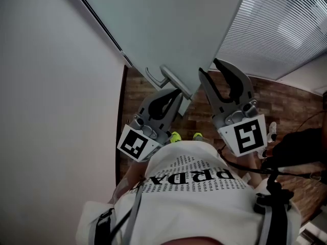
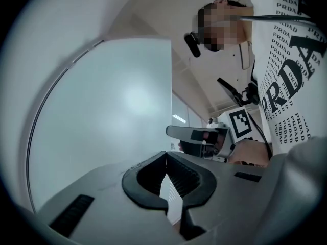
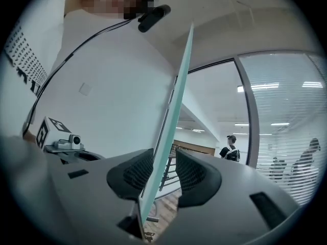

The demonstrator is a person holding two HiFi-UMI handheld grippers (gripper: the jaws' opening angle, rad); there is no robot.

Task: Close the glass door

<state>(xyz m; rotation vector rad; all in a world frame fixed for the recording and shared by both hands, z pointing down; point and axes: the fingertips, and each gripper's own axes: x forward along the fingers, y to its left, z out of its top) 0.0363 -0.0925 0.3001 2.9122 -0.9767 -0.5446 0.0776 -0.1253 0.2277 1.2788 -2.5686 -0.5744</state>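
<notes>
R claw: held about level, jaws apart, astride the edge of the pale flat glass door. L claw: tipped slightly up, jaws together, w/ grey metal lever handle just ahead of its tip.

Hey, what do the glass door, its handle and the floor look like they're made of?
Glass door: glass, seemingly frosted or filmed; its edge shows green, its face looks milky.
Handle: likely metal with a satin finish, pale grey with soft sheen.
Floor: wood or wood-look planks, reddish brown with board seams; which, I can't tell.
</notes>
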